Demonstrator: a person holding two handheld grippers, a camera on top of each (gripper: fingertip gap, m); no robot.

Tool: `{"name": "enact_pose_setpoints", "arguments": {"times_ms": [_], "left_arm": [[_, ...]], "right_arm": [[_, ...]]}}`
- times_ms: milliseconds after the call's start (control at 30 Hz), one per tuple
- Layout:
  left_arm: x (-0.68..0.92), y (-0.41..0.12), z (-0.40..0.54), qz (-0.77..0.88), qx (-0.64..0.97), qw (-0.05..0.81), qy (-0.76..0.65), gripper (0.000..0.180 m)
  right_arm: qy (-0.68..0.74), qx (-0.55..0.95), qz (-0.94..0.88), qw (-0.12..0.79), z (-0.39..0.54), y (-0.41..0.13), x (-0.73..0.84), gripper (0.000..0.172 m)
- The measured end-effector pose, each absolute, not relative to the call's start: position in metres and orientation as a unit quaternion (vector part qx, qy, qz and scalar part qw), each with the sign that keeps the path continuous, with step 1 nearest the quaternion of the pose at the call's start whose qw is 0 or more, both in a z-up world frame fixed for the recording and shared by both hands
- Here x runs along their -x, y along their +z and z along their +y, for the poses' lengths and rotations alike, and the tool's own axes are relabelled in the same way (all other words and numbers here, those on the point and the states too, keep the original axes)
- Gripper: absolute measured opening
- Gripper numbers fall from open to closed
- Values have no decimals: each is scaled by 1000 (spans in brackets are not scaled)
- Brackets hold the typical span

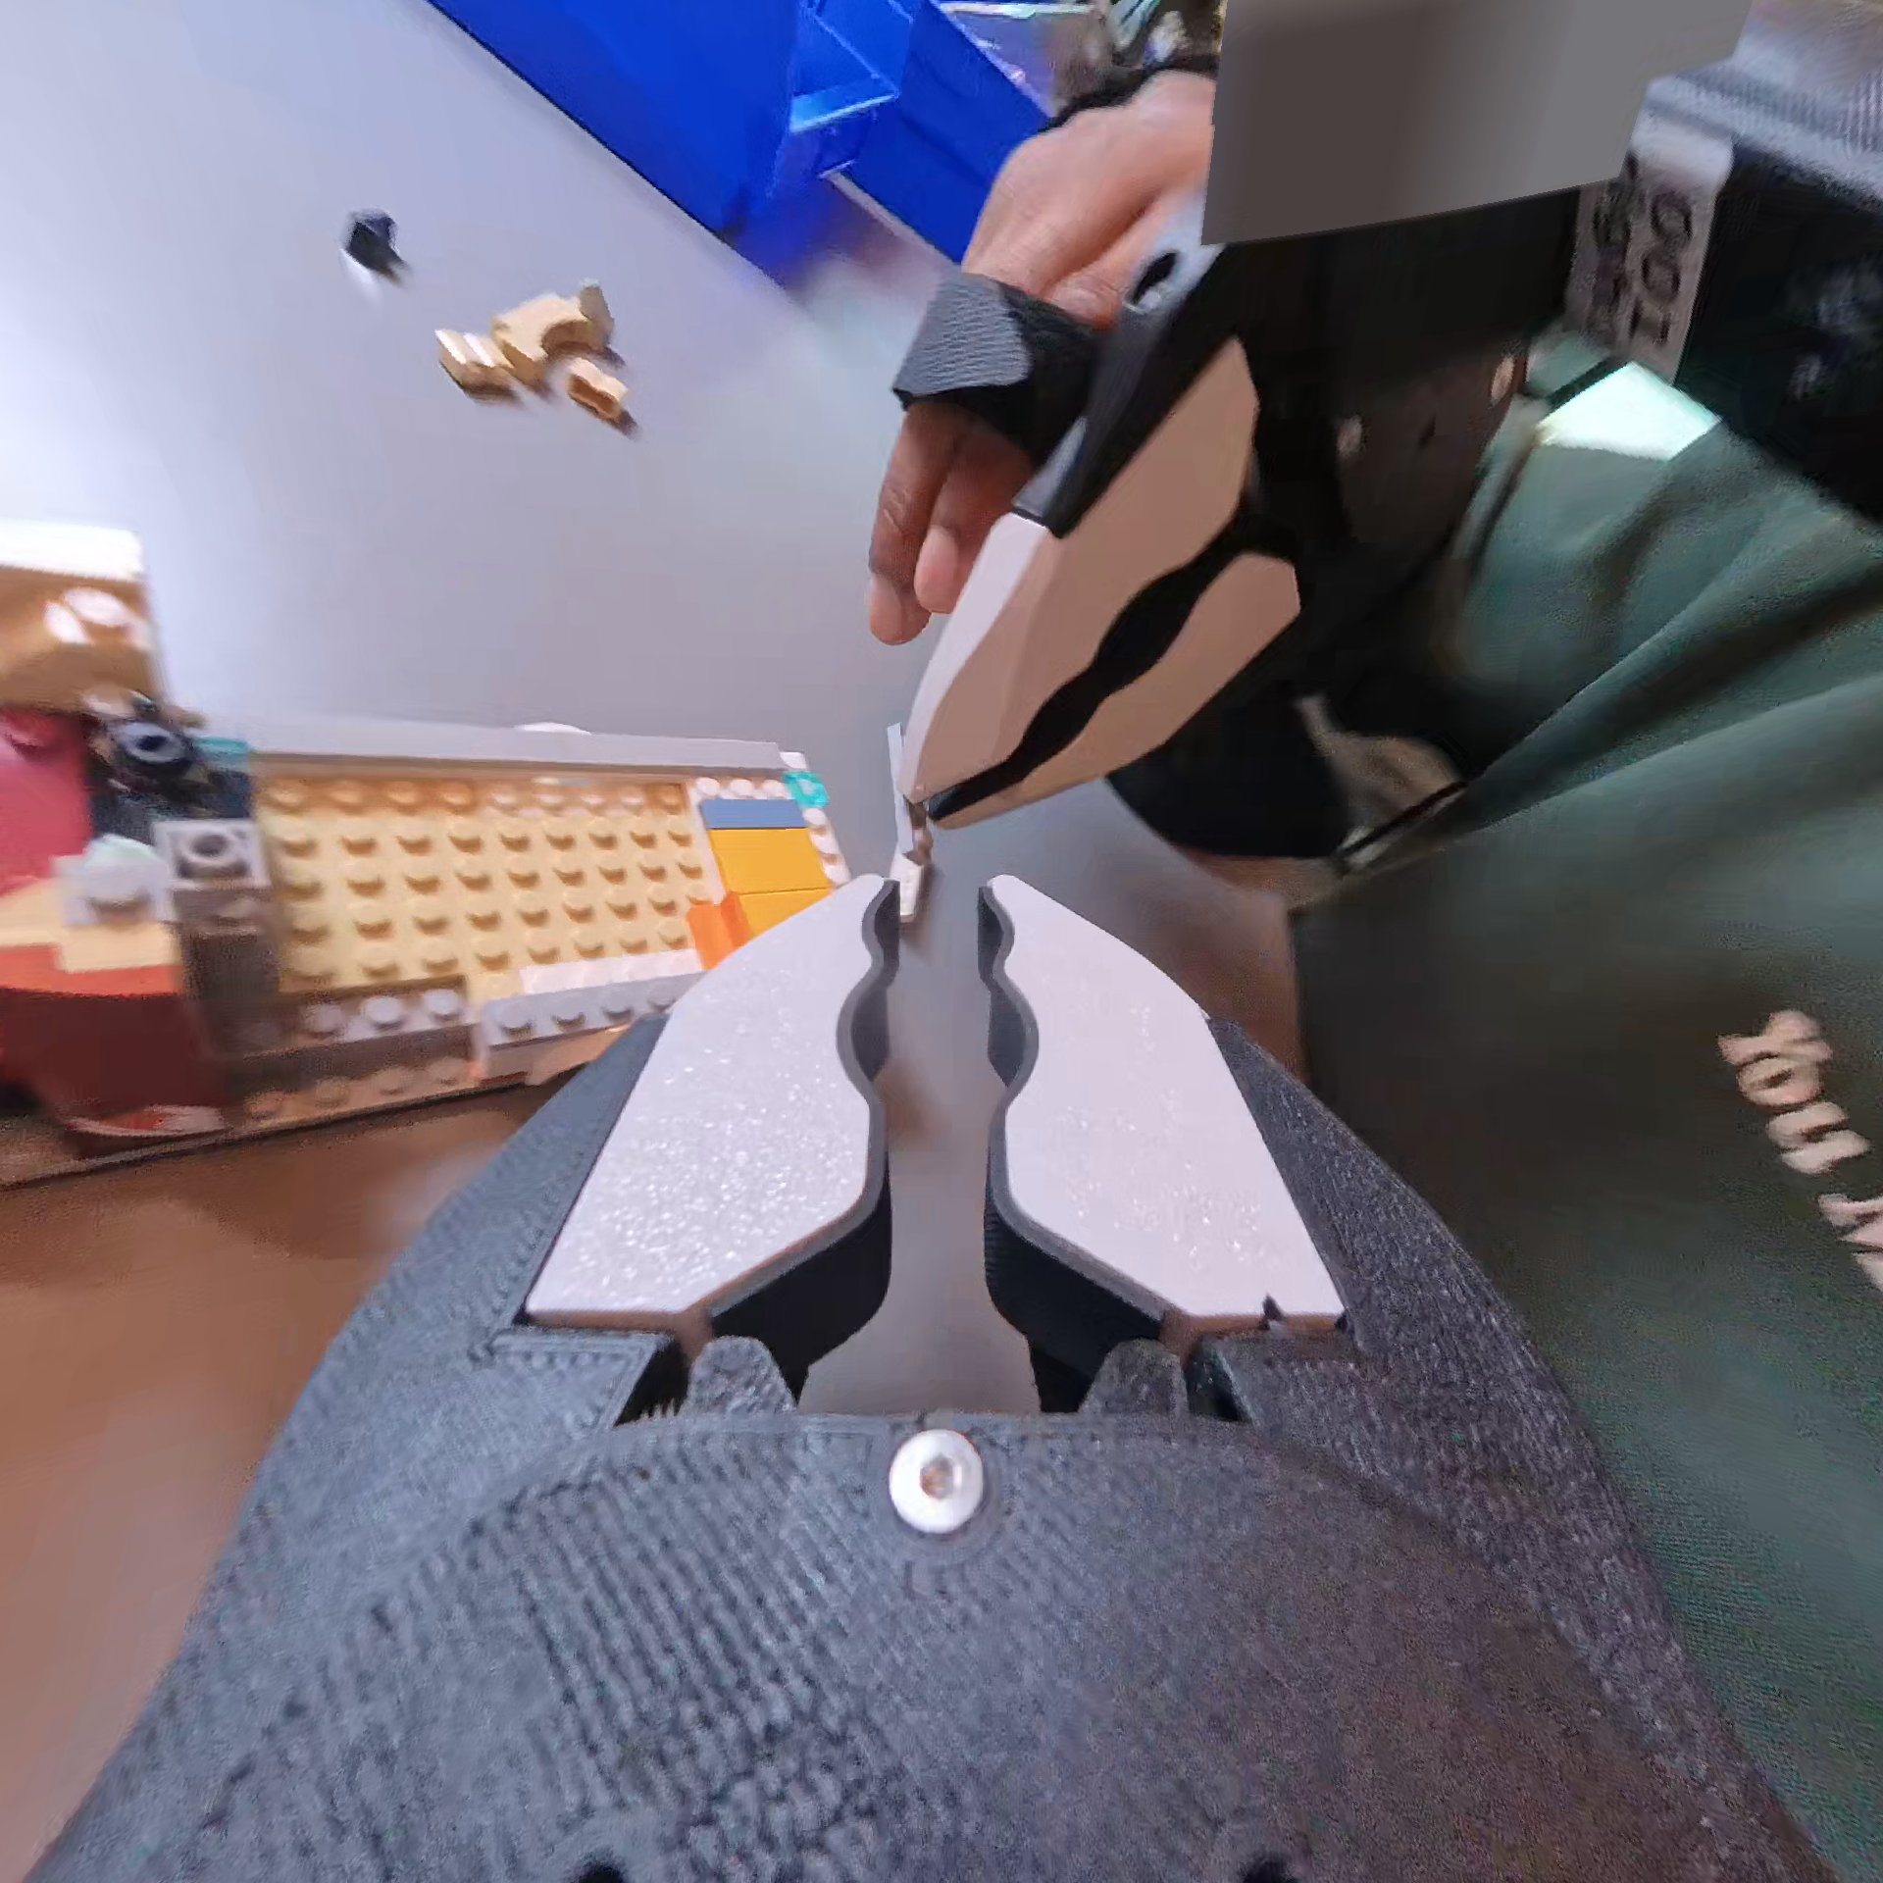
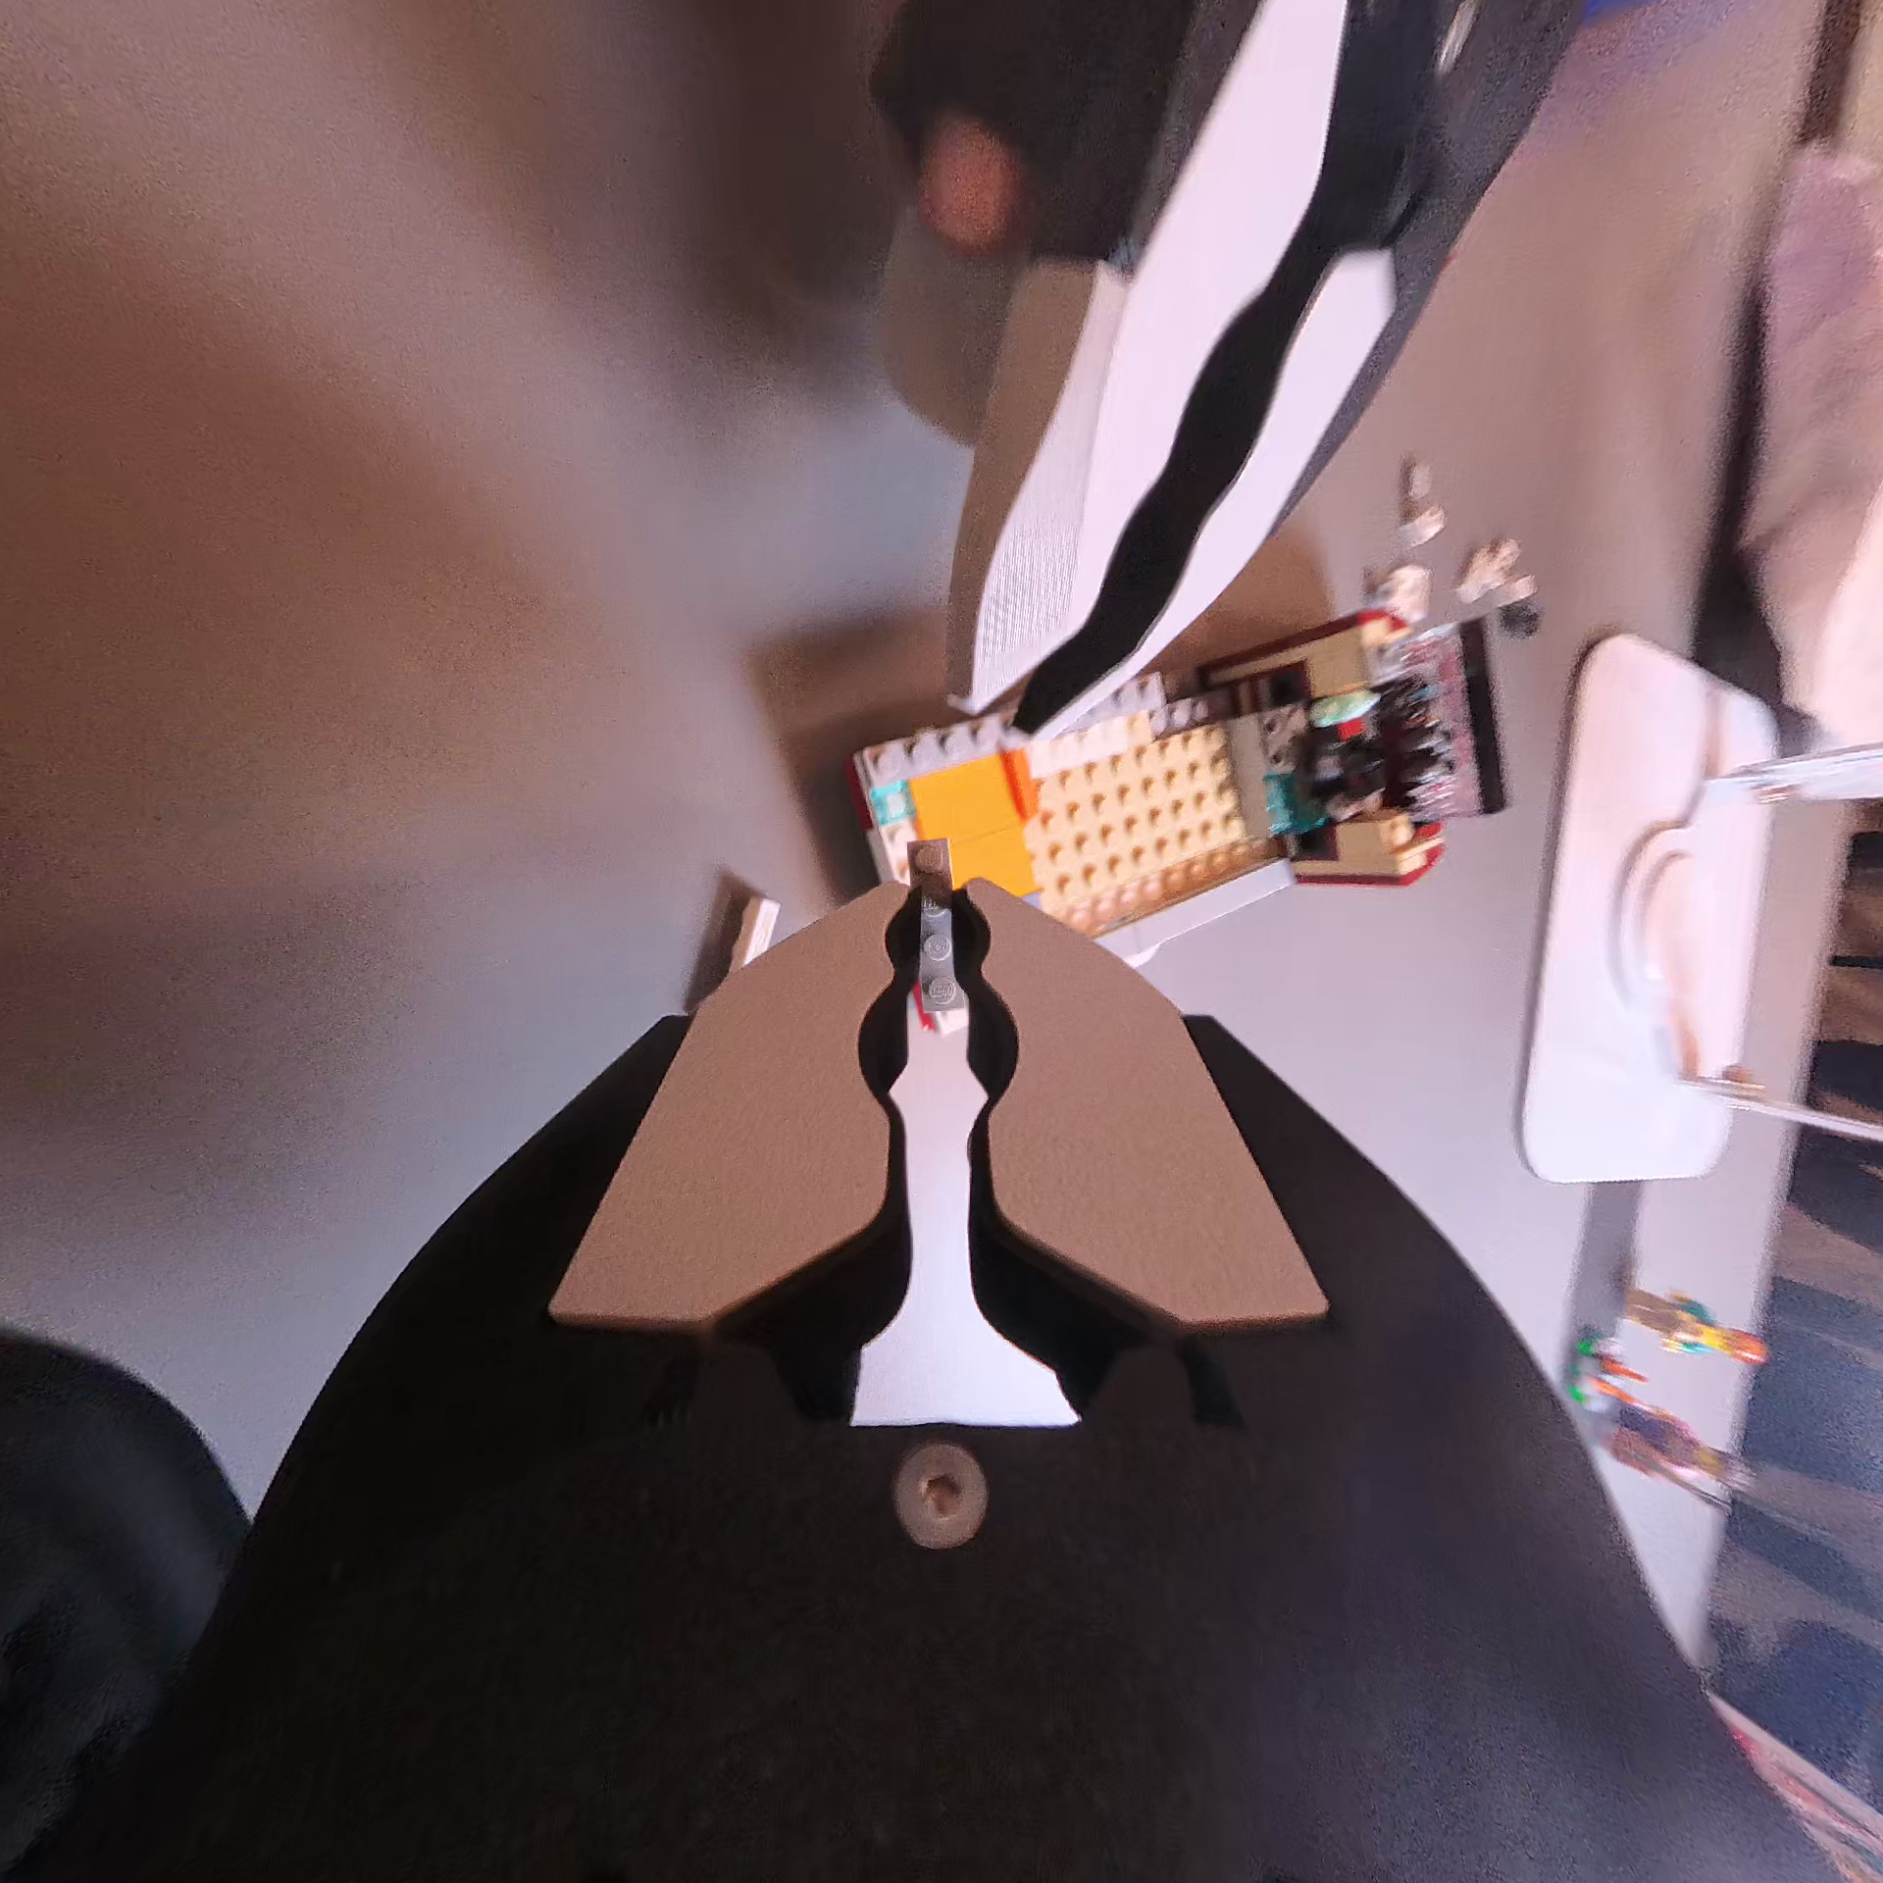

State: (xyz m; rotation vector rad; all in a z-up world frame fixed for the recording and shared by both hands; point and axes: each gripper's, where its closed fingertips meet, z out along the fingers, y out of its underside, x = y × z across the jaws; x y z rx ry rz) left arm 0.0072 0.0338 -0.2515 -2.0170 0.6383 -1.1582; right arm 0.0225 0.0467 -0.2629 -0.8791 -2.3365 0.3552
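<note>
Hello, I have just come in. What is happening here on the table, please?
A person works with two handheld grippers above a grey table. The right gripper is shut on a thin grey studded brick plate, gripped near its fingertips. The left gripper is open beside that plate, holding nothing. A partly built brick model with tan and orange parts stands nearby, and loose tan bricks lie farther off.

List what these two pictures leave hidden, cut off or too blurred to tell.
- Left wrist view: the thin grey strip at the right gripper is blurred; its far end is hidden behind the fingers.
- Left wrist view: the brick model is cut off by the left edge.
- Right wrist view: the small toy figures are blurred.
- Right wrist view: the left half of the table is smeared.
</note>
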Motion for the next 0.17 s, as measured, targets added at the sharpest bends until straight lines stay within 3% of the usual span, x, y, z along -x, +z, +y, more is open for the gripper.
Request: {"name": "enact_pose_setpoints", "arguments": {"times_ms": [167], "left_arm": [[6,-274,41,367,799,405,-250,31]], "right_arm": [[169,337,-897,231,50,-277,-24,6]]}}
